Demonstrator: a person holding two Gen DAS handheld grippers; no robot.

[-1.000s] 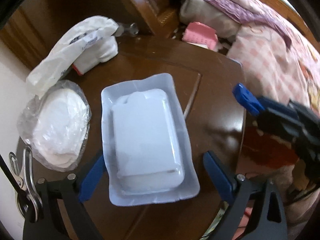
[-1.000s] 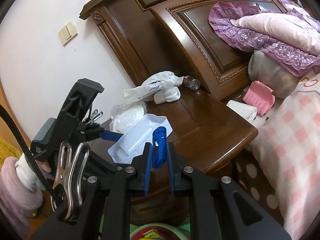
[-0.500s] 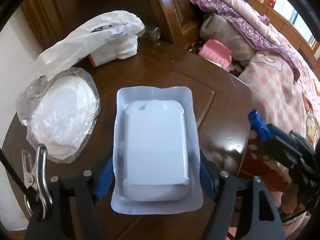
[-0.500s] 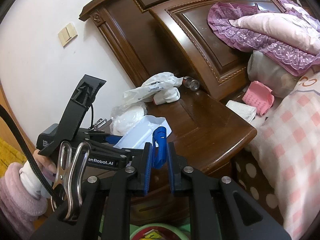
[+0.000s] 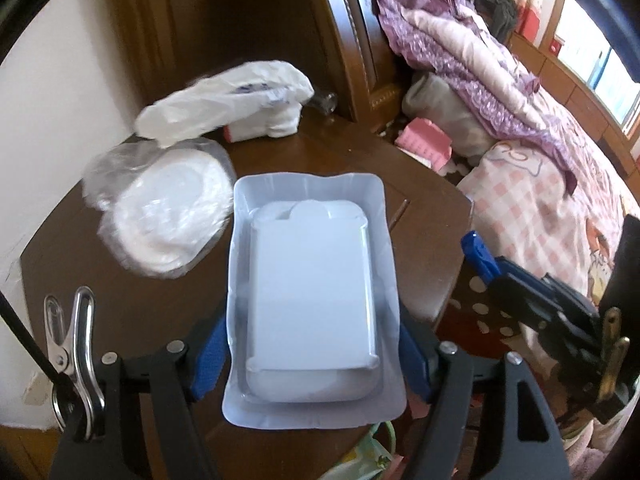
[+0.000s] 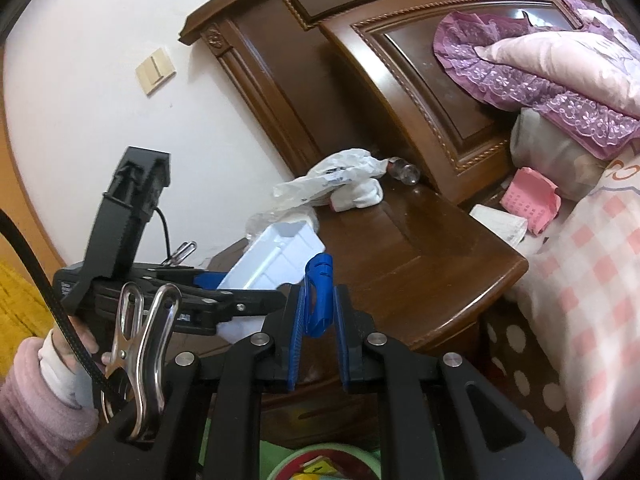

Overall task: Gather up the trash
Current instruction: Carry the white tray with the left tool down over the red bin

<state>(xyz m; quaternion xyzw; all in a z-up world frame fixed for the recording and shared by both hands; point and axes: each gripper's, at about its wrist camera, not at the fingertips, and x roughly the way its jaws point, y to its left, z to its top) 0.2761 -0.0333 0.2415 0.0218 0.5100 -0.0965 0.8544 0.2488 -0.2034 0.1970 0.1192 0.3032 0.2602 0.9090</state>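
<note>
The left gripper [image 5: 314,354], its jaws having just closed, is now clamping the white plastic tray [image 5: 312,288] and tilting it off the nightstand [image 5: 424,240]; pickup looks done; beyond, the right gripper [image 6: 316,320] is waiting nearly closed, empty; farther back, crumpled bags [image 5: 224,100] are remaining.

White plastic tray [image 5: 312,280] hides the left gripper [image 5: 314,360] pads; crumpled white bag [image 5: 224,100] is motion-blurred

Both grippers have black frames with silver screws and blue fingers [image 6: 318,300]. A steel spring clip [image 6: 140,340] and black cable [image 6: 48,300] hang beside each. The left hand [image 6: 76,344] wears a fuzzy pink sleeve [image 6: 28,408] over a white cuff [image 6: 56,372].
</note>
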